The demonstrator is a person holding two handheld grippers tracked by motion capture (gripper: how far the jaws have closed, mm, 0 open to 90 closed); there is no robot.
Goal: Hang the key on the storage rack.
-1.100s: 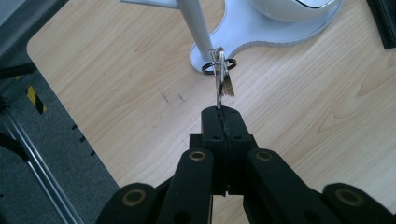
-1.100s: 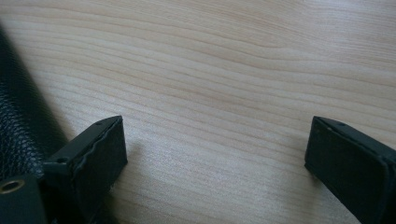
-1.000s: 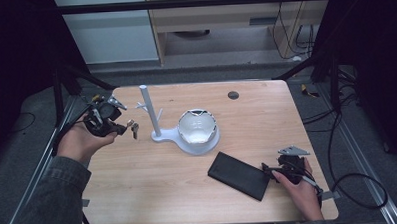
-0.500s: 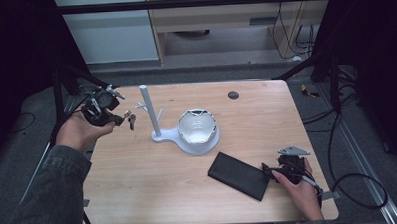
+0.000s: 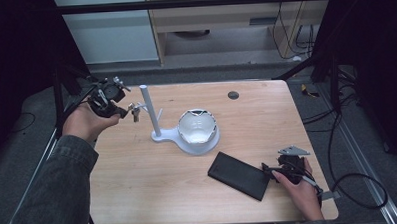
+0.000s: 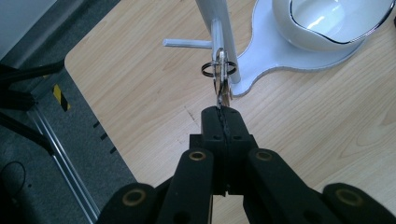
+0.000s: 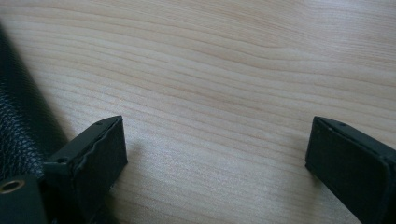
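My left gripper [image 5: 123, 111] is held above the table's left edge, shut on a small bunch of keys [image 5: 134, 112]. In the left gripper view the keys and their ring [image 6: 218, 74] stick out past the jaw tips of the left gripper [image 6: 224, 116], right in front of the white stand's post [image 6: 212, 14] and beside a side peg [image 6: 187, 43]. Whether the ring touches the stand I cannot tell. My right gripper [image 5: 269, 172] rests open on the table at the front right, next to a black leather case [image 5: 237, 174]. Between the jaws of the right gripper [image 7: 217, 149] lies bare wood, with the case [image 7: 18, 121] to their left.
The white stand [image 5: 150, 111] shares a flat base [image 5: 168, 138] with a white bowl [image 5: 197, 127] at mid table. A dark round cap [image 5: 233, 95] sits in the far part of the wooden table [image 5: 139, 194]. Black frame bars [image 5: 61, 97] stand by the left edge.
My left hand has risen and moved toward the white stand, carrying the keys with it. The right hand and the black case have stayed in place.
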